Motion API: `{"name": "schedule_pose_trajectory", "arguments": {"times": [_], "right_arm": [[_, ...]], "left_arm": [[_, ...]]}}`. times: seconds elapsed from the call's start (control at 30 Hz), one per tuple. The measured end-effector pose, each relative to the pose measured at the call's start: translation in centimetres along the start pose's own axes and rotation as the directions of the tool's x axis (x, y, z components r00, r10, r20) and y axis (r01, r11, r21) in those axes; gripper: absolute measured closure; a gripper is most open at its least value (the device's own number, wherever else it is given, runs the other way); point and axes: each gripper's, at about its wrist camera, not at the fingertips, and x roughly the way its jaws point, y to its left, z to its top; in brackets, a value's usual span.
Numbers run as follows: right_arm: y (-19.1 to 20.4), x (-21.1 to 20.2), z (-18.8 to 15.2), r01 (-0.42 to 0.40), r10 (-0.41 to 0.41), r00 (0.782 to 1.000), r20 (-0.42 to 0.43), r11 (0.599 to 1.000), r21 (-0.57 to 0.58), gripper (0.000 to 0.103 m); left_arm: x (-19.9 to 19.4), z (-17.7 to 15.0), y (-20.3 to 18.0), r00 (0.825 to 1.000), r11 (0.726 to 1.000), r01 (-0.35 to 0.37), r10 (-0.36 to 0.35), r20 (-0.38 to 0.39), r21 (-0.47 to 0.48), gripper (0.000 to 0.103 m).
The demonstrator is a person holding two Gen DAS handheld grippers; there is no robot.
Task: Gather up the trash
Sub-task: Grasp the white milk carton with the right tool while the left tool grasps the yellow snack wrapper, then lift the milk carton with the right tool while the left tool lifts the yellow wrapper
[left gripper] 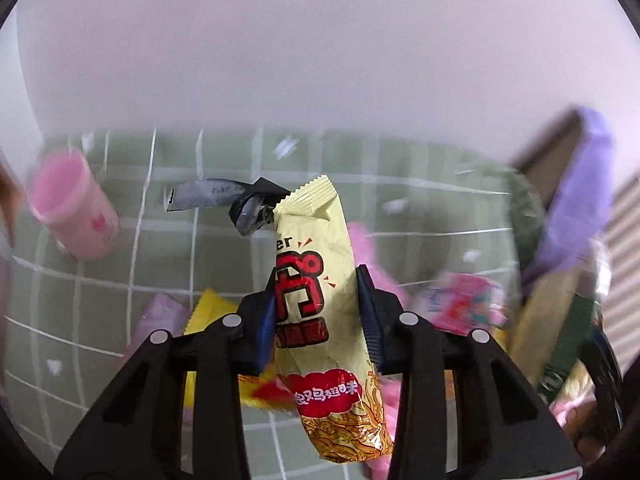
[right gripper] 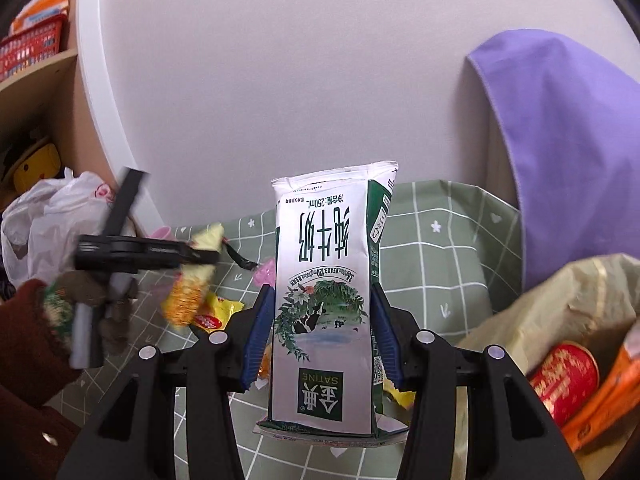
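- A green checked tablecloth (right gripper: 436, 272) covers the table in front of a plain white wall (right gripper: 280, 80); a wooden shelf (right gripper: 36, 68) with a red basket (right gripper: 30, 46) stands off to the left, partly cut by the lens edge.
- The left gripper (left gripper: 318, 304) is clamped on a pale yellow snack wrapper (left gripper: 320, 280), which stands up between the blue pads, lifted off the cloth.
- A twisted black strip (left gripper: 224, 198) shows just behind the wrapper's top; whether they touch is unclear.
- Around it everything smears: a pink cup (left gripper: 74, 216) lying on its side, pink and yellow wrappers low down, none readable.
- The right gripper (right gripper: 320, 320) grips a white-and-green milk carton (right gripper: 326, 300), held upside down, its print inverted.
- A pale green trash bag (right gripper: 560, 308) gapes at the right with a red can (right gripper: 564, 376) inside, its far side cut off.
- A purple cloth (right gripper: 560, 160) hangs behind the bag.
- A white plastic bag (right gripper: 48, 216) slumps by the shelf.
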Motion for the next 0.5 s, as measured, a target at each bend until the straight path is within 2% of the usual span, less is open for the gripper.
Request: {"name": "schedule_pose_trajectory", "arguments": {"times": [0.1, 0.23, 0.33, 0.4, 0.5], "right_arm": [[0.3, -1.1, -0.4, 0.029, -0.029, 0.999, 0.035, 0.999, 0.022, 0.058], [1.5, -2.8, 0.0, 0.083, -0.085, 0.993, 0.078, 0.996, 0.031, 0.058], [2.5, -4.5, 0.9, 0.108, -0.113, 0.989, 0.1, 0.993, 0.052, 0.058], [3.2, -5.8, 1.3, 0.133, -0.138, 0.983, 0.125, 0.99, 0.047, 0.058], [3.8, -7.4, 1.5, 0.171, -0.174, 0.976, 0.131, 0.985, 0.033, 0.058]], "left_arm": [[-3.8, 0.1, -3.0, 0.994, 0.994, 0.015, -0.027, 0.107, 0.108, 0.068], [-8.2, -0.6, -5.2, 0.972, 0.973, 0.039, -0.09, 0.217, 0.229, 0.068], [-9.8, -0.8, -5.7, 0.964, 0.969, 0.042, -0.103, 0.246, 0.242, 0.068], [-10.0, -0.4, -5.7, 0.958, 0.971, 0.102, -0.154, 0.24, 0.215, 0.068], [-10.6, 0.1, -6.0, 0.944, 0.962, 0.148, -0.206, 0.257, 0.23, 0.068]]}}
